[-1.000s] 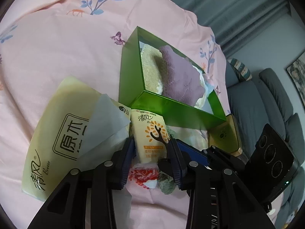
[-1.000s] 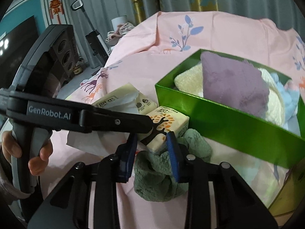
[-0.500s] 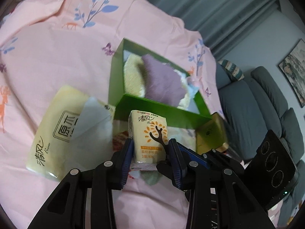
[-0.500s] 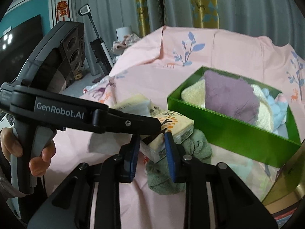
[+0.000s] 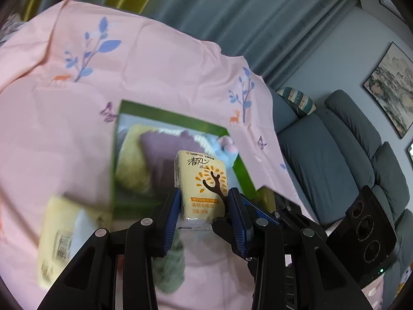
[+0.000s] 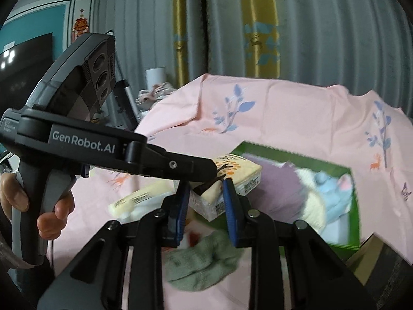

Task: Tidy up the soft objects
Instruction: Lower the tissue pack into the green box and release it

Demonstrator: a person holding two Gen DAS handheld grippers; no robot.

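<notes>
Tissue pack (image 5: pixel 202 184), the little yellow one with the tree print, was clamped between the left gripper (image 5: pixel 204 206)'s blue jaws, lifted off the pink sheet (image 5: pixel 144 59) and sticking up past the fingertips. Right beyond those jaws sat the green box (image 5: pixel 116 155), already holding a purple cloth (image 5: pixel 165 152), a cream towel (image 5: pixel 129 173) and a light blue plush (image 5: pixel 224 149). Off to the left of the jaws lay a bigger yellow tissue packet (image 5: pixel 59 232), pretty blurred. Below the jaws, a green-grey washcloth (image 5: pixel 170 266) was bunched on the sheet.

From the right wrist camera, the right gripper (image 6: pixel 205 204) had its jaws apart with nothing pinched; the pack showed in the gap, but it was the left gripper's finger (image 6: pixel 180 165) reaching in from the left that had it. The washcloth (image 6: pixel 204 263) sat just under those jaws, and the box (image 6: pixel 353 219) was off to their right. The person's hand (image 6: pixel 33 206) was wrapped around the left gripper's handle.
</notes>
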